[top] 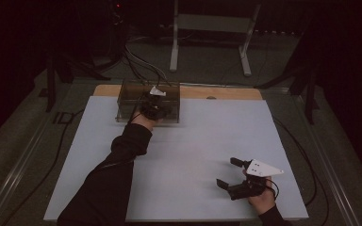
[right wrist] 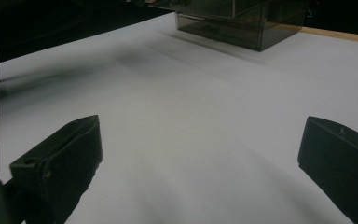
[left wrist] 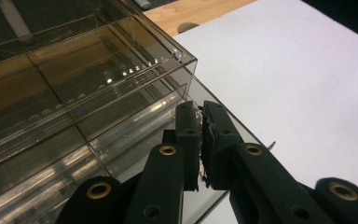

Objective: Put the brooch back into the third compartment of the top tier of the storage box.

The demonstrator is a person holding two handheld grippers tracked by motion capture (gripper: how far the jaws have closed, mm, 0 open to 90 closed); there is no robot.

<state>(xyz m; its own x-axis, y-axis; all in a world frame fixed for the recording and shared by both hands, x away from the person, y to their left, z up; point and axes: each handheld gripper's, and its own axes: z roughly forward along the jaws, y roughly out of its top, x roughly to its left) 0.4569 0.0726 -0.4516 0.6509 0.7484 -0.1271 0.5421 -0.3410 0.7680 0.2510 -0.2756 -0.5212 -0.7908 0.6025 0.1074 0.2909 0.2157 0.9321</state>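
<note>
Smoked, see-through plastic is what this moment turns on: a shallow rectangular organiser box of tinted acrylic [top: 148, 102] sits at the far left of a broad white matte board [top: 184, 155], which in turn lies on a pale wooden tabletop [top: 226, 92] showing as a strip along the far edge. A person in a black sleeve [top: 115, 174] reaches the left gripper [top: 154, 106] over the box's near wall; from the left gripper view its two black jaws are pressed together with nothing visibly between them [left wrist: 200, 140], their tips just beside the box's near corner and its stacked, ridged compartment walls [left wrist: 121, 107].

Judging by this pose, the step in hand is working at the box's edge or a drawer front, and it would go best with a slow, level approach: acrylic this glossy is slippery and light, so a push off-centre may skate the whole box across the smooth board rather than move one part.

Nearer the person, the right gripper [top: 239, 175] with its grey three-cornered plate [top: 263, 167] rests above bare board, jaws spread wide and holding nothing [right wrist: 200, 154]. It looks free to steady the box from the near side if needed.
</note>
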